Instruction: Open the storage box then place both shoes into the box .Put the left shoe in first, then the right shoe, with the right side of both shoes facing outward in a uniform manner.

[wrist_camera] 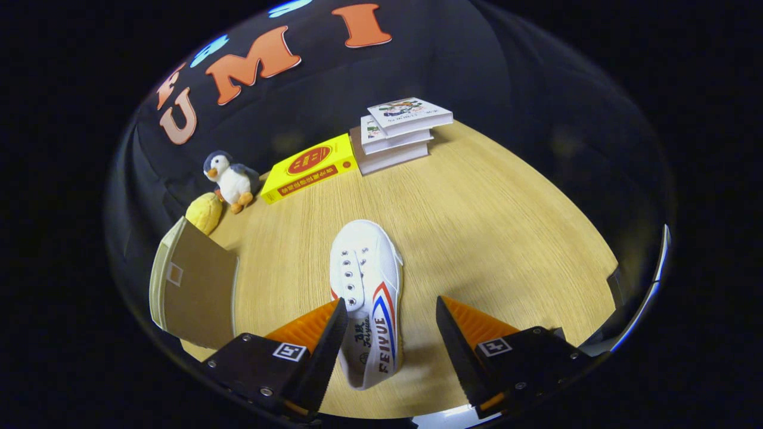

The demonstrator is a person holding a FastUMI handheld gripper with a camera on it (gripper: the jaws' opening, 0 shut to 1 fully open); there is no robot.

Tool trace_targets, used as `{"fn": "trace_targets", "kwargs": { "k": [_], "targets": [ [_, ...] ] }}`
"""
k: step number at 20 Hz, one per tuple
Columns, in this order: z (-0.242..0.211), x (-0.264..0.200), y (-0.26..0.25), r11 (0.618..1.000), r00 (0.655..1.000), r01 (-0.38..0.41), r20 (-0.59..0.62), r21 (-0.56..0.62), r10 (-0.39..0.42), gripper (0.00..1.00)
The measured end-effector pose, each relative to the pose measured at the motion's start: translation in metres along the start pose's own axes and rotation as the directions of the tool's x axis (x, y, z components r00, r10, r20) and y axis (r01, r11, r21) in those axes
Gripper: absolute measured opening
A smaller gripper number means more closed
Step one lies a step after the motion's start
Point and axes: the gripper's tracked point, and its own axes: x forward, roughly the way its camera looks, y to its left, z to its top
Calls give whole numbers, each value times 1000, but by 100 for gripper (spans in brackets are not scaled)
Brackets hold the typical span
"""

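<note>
Wooden table (489, 226) with shoe (369, 286), books (399, 134), box (194, 286), plush penguin (229, 179).

shoe (369, 298) heel hidden behind left tong

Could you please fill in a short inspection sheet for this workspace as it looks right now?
Surface: wooden table, bare around the shoe.
Job's things: white shoe lying between the fingers, toe pointing away; storage box to its left, lid state unclear.
Clutter: yellow book, stack of books, penguin plush, yellow plush, all beyond the shoe.
Grippers: tongs open, straddling the shoe's heel end, not pressing.
Cables: nothing seen.
Surroundings: black cloth wall.
</note>
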Motion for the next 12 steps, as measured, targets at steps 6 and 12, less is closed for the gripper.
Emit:
{"fn": "trace_targets", "kwargs": {
  "k": [6,12],
  "targets": [
    [-23,30,5,999,996,-5,-94,-41,1,72],
    [-21,32,8,999,995,-36,-92,-9,35,32]
  ]
}}
